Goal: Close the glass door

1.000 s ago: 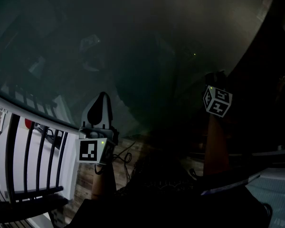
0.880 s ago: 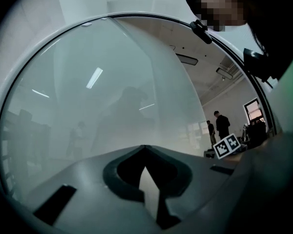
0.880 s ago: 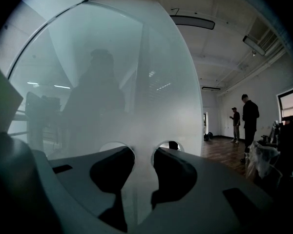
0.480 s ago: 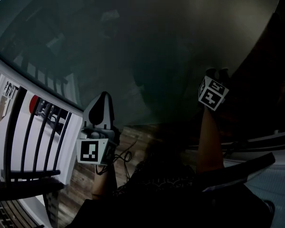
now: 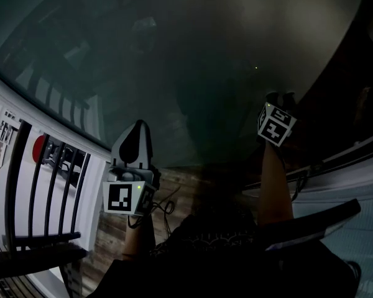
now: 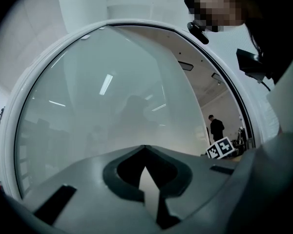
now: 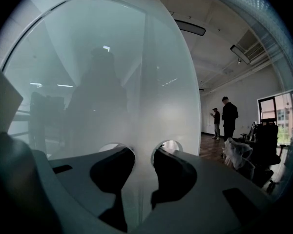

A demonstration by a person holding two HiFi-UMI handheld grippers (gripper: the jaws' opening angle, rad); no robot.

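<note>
The glass door (image 5: 193, 54) filled most of the head view, from 9 o'clock round to 2, all dark and murky. The right gripper (image 7: 144, 156) sat at its 3 o'clock edge, jaws fairly wide with the door's vertical edge between them, and imo it looked clamped on that edge. The left gripper (image 6: 145, 152) was closed tip to tip on nothing, pointed at the pane around 7 o'clock. To do this well I'd hold that pinch square on the edge and move slow and level so the glass doesn't slip. The head view alone showed the black railing (image 5: 43, 185) at 8 o'clock. Only the gripper views showed the jaws, plus two people (image 7: 224, 116) standing off at 3 o'clock.
</note>
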